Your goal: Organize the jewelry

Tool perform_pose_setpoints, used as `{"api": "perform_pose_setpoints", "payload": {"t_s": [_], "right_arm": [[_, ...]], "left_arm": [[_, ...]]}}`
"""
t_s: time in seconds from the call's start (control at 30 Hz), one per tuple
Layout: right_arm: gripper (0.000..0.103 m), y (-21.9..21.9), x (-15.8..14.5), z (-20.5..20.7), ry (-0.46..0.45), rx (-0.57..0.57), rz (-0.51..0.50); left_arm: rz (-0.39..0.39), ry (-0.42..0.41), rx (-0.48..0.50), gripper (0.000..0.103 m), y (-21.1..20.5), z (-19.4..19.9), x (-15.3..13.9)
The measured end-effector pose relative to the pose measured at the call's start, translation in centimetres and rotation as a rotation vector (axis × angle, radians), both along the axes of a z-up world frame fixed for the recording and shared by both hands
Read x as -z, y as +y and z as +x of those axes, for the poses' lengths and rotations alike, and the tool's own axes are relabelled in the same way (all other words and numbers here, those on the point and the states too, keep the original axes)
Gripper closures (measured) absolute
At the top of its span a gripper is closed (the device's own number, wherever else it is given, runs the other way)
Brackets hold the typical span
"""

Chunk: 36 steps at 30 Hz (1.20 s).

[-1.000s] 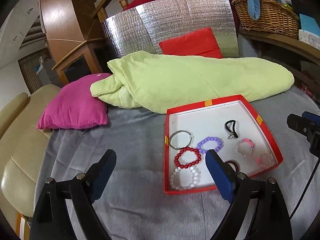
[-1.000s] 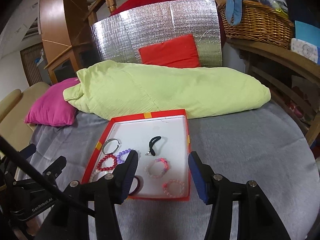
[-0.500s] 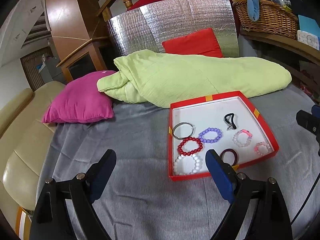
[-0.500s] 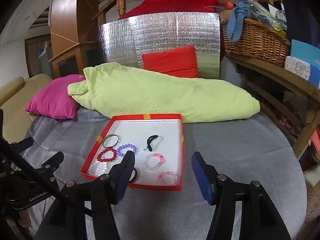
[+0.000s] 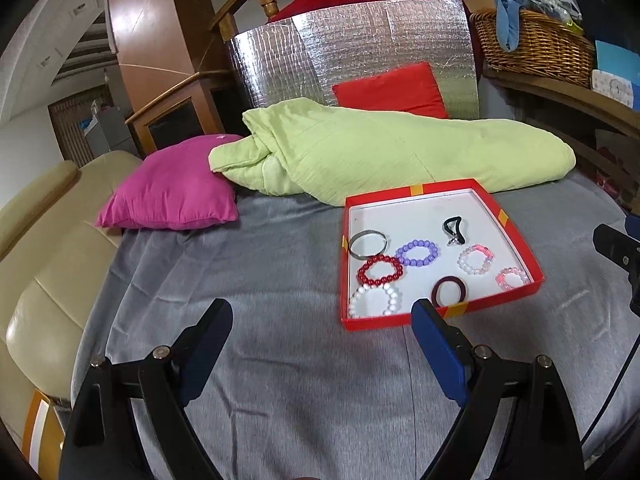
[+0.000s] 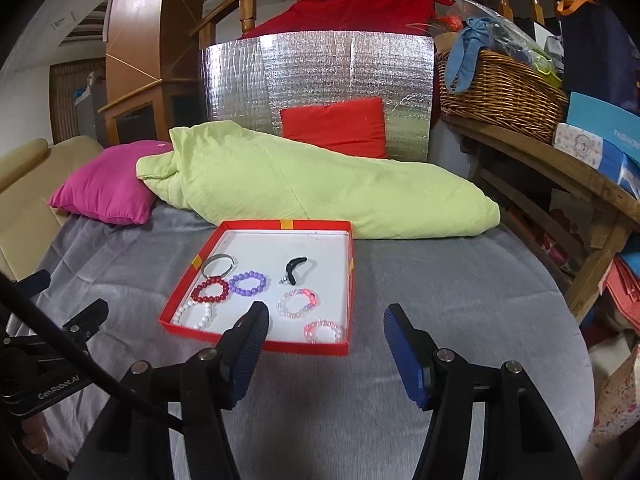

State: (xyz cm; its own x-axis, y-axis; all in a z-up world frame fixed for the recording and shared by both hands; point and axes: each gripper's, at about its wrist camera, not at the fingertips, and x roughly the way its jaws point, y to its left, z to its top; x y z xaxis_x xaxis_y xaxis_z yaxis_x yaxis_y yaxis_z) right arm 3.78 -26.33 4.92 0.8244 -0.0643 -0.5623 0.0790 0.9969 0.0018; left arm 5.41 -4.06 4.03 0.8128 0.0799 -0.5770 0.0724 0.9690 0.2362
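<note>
Grey cloth surface (image 5: 280,360): spans the whole foreground and carries everything listed below.

Light green quilt (image 5: 380,152): bundled lengthwise across the far side, its near edge just behind the tray.

Silver foil panel (image 6: 320,80): upright behind the quilt, with a red cushion (image 6: 336,124) leaning on it.

Magenta pillow (image 5: 172,196): at the quilt's left end, touching it.

Wicker basket (image 6: 500,92): on a wooden shelf at right, holding cloth items.

Red tray (image 5: 520,240), white inside: flat on the grey cloth, near the quilt. It holds all the jewelry, lying apart or just touching:
- white bead bracelet (image 5: 374,300), near left corner
- red bead bracelet (image 5: 380,270)
- silver bangle (image 5: 368,243)
- purple bead bracelet (image 5: 417,253)
- dark maroon band (image 5: 449,291), at the near rim
- pale pink bead bracelet (image 5: 476,260)
- small pink bead bracelet (image 5: 512,278), near right corner
- black looped piece (image 5: 454,230), farther back

Left claw (image 5: 320,344): spread wide, empty, above bare cloth left of the tray.

Right claw (image 6: 326,340): parted to a medium gap, empty, over the tray's near rim.
</note>
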Motion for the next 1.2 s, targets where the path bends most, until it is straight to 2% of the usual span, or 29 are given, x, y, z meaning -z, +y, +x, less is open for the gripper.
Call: {"api": "perform_pose_setpoints", "payload": {"t_s": [0.23,0.43,0.67,1.2], "right_arm": [[0.035,0.4,0.3,-2.6,-0.004,0.004,-0.029],[0.034,0.9,0.7,-2.4,0.001,0.002,-0.025],[0.034,1.3,2.2,-1.1,0.065,0.01,-0.009],[0.033,1.3,2.4,-0.9,0.048,0.024,-0.058]], "left_arm": [[-0.064,-0.003,-0.01,0.012,1.3,-1.7,0.3],[-0.087,-0.025,-0.003,0.012,1.3,-1.6,0.7],[-0.057,-0.018,0.007,0.012,0.7,-1.2,1.4],[-0.043,0.008,0.014,0.012,0.7,-0.7,2.0]]}}
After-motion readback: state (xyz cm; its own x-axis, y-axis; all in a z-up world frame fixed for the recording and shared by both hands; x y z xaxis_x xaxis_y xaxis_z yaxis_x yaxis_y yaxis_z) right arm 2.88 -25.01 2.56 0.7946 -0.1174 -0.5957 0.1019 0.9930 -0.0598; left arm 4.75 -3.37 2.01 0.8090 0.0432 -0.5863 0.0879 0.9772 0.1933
